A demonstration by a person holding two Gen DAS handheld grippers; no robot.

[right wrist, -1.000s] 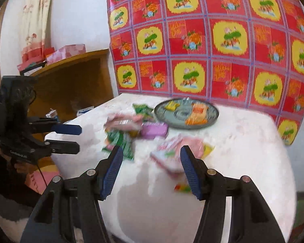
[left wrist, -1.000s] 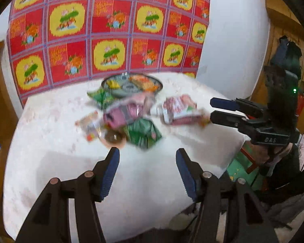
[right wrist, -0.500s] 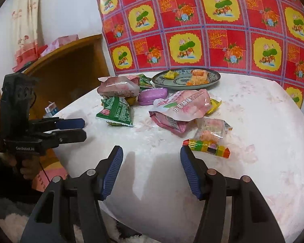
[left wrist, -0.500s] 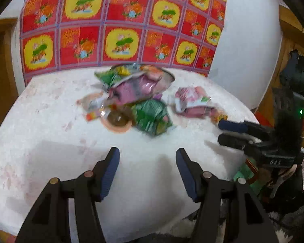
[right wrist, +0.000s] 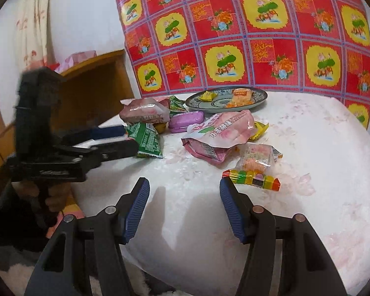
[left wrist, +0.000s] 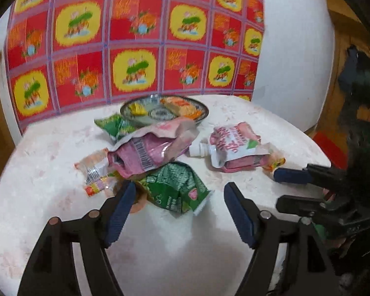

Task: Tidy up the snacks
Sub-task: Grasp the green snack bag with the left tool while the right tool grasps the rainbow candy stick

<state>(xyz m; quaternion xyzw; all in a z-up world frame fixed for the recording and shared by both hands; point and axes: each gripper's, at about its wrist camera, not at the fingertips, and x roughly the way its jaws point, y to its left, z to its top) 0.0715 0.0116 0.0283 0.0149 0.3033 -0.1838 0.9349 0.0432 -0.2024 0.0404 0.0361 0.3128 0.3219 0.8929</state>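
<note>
The white marbled tabletop (right wrist: 308,128) carries a patterned ceramic plate (right wrist: 199,98) at its far edge, with loose snacks heaped just before it. The puffy pink foil bag (left wrist: 150,150) and crinkled green foil packet (left wrist: 172,185) look light, soft and slippery; their crimped seams seem the best places to grip. The left hand-held gripper (left wrist: 177,204), jaws just widened, stands spread and empty before the green packet. The right hand-held gripper (right wrist: 183,197) is likewise spread, empty, near a striped candy stick (right wrist: 251,176).
</note>
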